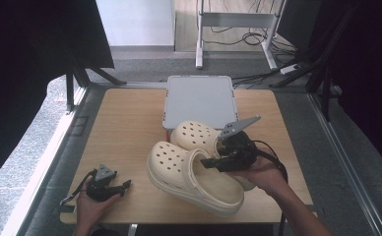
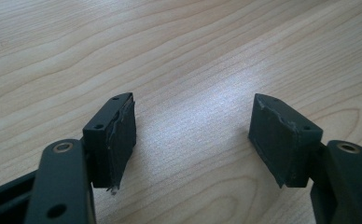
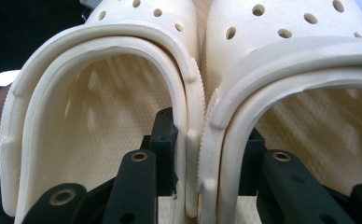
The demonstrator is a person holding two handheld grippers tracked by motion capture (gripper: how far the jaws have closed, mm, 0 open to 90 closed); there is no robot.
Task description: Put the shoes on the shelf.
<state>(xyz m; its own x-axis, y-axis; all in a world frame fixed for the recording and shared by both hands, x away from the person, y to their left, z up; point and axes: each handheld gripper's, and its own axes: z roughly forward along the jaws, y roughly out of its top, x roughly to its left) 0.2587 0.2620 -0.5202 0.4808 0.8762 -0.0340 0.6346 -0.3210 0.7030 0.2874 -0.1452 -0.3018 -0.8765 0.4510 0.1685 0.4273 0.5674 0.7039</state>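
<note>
A person's right gripper (image 3: 188, 154) pinches a pair of cream clogs (image 1: 194, 169) together, one jaw inside each shoe, clamping their touching inner walls so both lift as one above the wooden table (image 1: 125, 128). The left gripper (image 2: 193, 140) rests idle, fingers apart over bare wood.

Soft daylight, dark corners, glare on the tabletop (image 2: 226, 93), all sharp

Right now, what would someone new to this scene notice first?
A pair of cream clogs sits mid-table, in front of a grey box. The right tongs pinch both clogs together, one jaw inside each, clamping their adjoining side walls. The left tongs hang open over bare wooden table, near its front left.
</note>
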